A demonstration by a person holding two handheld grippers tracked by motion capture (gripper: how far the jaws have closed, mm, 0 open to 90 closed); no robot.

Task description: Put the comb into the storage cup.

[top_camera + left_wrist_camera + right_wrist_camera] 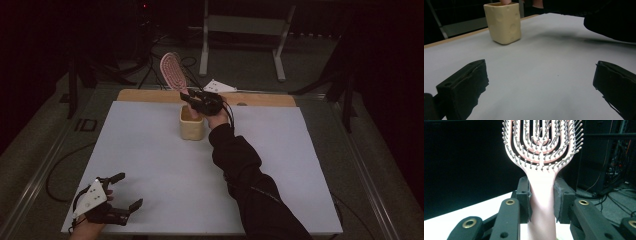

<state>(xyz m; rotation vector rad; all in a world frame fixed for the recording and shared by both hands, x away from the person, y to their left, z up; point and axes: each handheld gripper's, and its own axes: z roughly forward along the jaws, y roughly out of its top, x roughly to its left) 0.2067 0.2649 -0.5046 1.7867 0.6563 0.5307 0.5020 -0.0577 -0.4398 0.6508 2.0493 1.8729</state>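
Note:
A pink hairbrush (173, 71) stands tilted over a cream square cup (191, 125) near the far middle of the white table, its handle going down into the cup. My right gripper (196, 106) is shut on the handle just above the rim. In the right gripper view both pads press on the pink handle (541, 197) below the bristled head. My left gripper (125, 191) rests open at the near left corner with nothing between its fingers. In the left gripper view the cup (503, 22) stands ahead, apart from the jaws.
The white table (150, 165) has a wooden strip (145, 96) along its far edge. A white sheet (219, 86) lies beyond that strip. A metal frame (245, 35) and cables stand on the dark floor behind. A dark sleeve (245, 175) crosses the table's right half.

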